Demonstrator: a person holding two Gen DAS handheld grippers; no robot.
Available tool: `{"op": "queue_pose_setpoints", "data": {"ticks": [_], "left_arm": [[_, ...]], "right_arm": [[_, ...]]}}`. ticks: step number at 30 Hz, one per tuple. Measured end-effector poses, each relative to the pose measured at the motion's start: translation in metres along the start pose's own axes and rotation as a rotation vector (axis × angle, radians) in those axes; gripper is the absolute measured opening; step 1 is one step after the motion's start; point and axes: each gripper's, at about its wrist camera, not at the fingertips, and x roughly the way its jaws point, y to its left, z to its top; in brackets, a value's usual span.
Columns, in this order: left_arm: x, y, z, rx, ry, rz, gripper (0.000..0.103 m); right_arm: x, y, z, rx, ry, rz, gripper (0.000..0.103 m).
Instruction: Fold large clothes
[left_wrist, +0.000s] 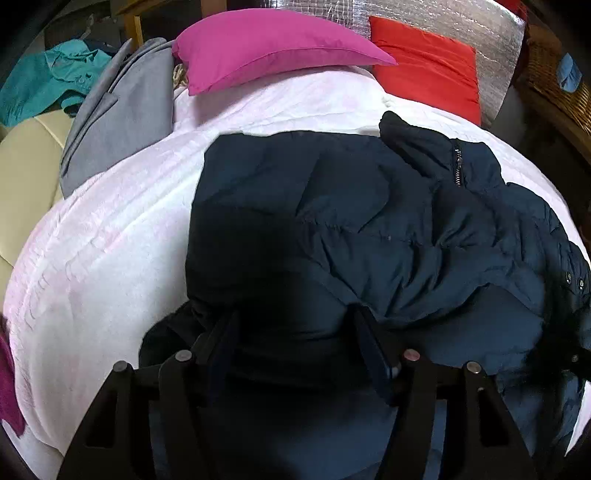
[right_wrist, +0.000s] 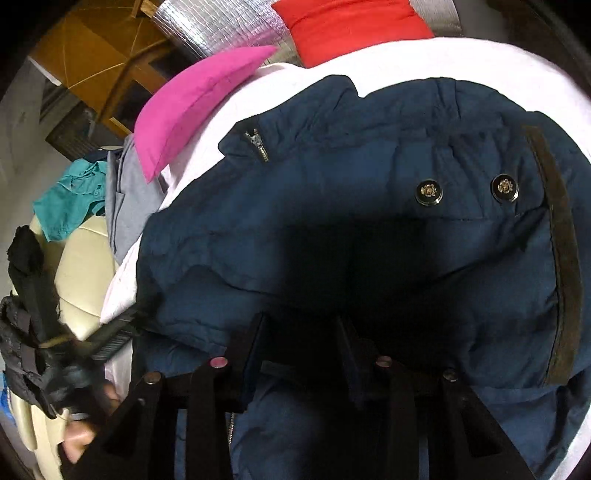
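Observation:
A navy quilted jacket (left_wrist: 351, 221) lies spread on the white bed cover (left_wrist: 110, 240), its collar and zip toward the red pillow. My left gripper (left_wrist: 295, 332) hangs low over the jacket's near edge with its jaws wide; puffy fabric bulges up between the fingers, but the pads do not pinch it. In the right wrist view, the jacket (right_wrist: 332, 177) shows two metal snaps (right_wrist: 427, 192) and a brown trim strip. My right gripper (right_wrist: 301, 332) has its jaws drawn in on a dark fold of the jacket. The left gripper (right_wrist: 110, 332) and a person's hand (right_wrist: 79, 439) appear at the lower left.
A pink pillow (left_wrist: 266, 48) and a red pillow (left_wrist: 424, 62) lie at the head of the bed, against a silver quilted panel (left_wrist: 461, 22). A grey garment (left_wrist: 122, 110) and a teal one (left_wrist: 40, 81) sit on the left, by a cream seat (left_wrist: 26, 166). A wicker basket (left_wrist: 554, 85) stands on the right.

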Motion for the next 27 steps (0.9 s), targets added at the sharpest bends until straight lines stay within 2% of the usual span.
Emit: {"op": "queue_pose_setpoints", "data": {"ticks": [2, 6, 8, 11, 15, 17, 19, 20, 24, 27], "left_arm": [[-0.008, 0.004, 0.002, -0.021, -0.012, -0.019, 0.065], [-0.038, 0.019, 0.008, -0.067, -0.106, -0.071, 0.066], [-0.047, 0.031, 0.011, -0.100, -0.130, -0.080, 0.075], [-0.043, 0.062, 0.015, -0.223, -0.104, -0.096, 0.080], [-0.017, 0.106, 0.012, -0.412, -0.022, -0.156, 0.080], [-0.008, 0.113, 0.011, -0.449, -0.006, -0.200, 0.080], [-0.001, 0.110, 0.009, -0.451, 0.017, -0.271, 0.080], [0.002, 0.106, 0.005, -0.444, 0.029, -0.284, 0.080], [0.015, 0.094, 0.003, -0.383, 0.072, -0.256, 0.080], [0.020, 0.090, 0.002, -0.354, 0.089, -0.240, 0.080]], "right_arm": [[-0.009, -0.004, 0.003, 0.026, 0.003, 0.038, 0.043], [-0.051, -0.020, -0.001, 0.063, -0.083, 0.109, 0.045], [-0.072, -0.036, -0.006, 0.099, -0.119, 0.132, 0.058], [-0.107, -0.070, -0.019, 0.198, -0.182, 0.176, 0.064], [-0.141, -0.118, -0.029, 0.320, -0.285, 0.102, 0.074], [-0.142, -0.134, -0.028, 0.358, -0.296, 0.076, 0.077], [-0.132, -0.145, -0.021, 0.367, -0.272, 0.075, 0.077], [-0.127, -0.149, -0.019, 0.370, -0.258, 0.070, 0.078], [-0.089, -0.160, -0.006, 0.378, -0.193, 0.089, 0.078], [-0.072, -0.156, -0.001, 0.348, -0.179, 0.120, 0.079]]}}
